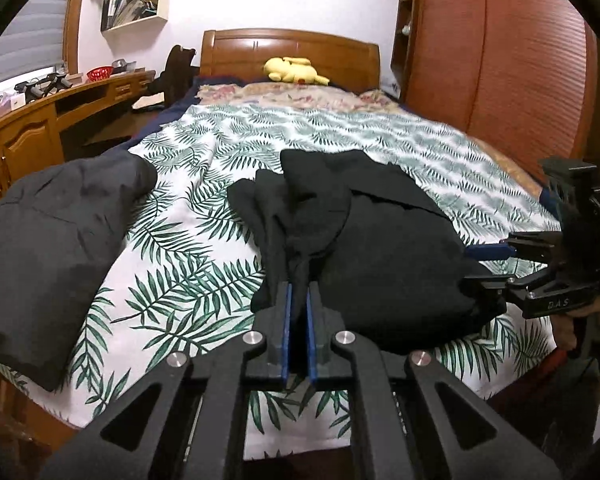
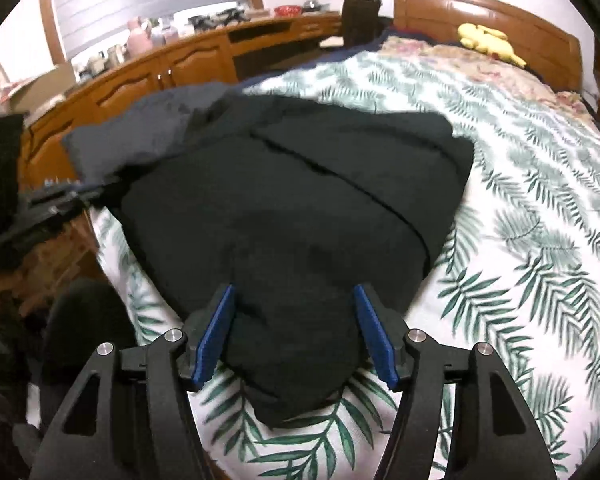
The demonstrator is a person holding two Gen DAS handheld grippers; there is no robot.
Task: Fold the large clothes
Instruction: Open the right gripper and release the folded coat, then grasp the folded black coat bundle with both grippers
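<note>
A black garment (image 1: 372, 236) lies bunched on the leaf-print bedspread (image 1: 204, 216) near the bed's foot. My left gripper (image 1: 299, 296) is shut on a pinched fold of its left edge. My right gripper (image 2: 294, 308) is open, its blue pads (image 2: 216, 336) on either side of the garment's near corner (image 2: 296, 264) without squeezing it. The right gripper also shows at the right of the left wrist view (image 1: 488, 264), by the garment's right edge. The left gripper (image 2: 76, 196) shows at the left of the right wrist view.
A dark grey folded garment (image 1: 56, 240) lies on the bed's left side. A yellow plush toy (image 1: 292, 70) sits by the wooden headboard (image 1: 288, 46). A wooden desk with clutter (image 1: 60, 104) runs along the left; a wardrobe (image 1: 500, 60) stands at the right.
</note>
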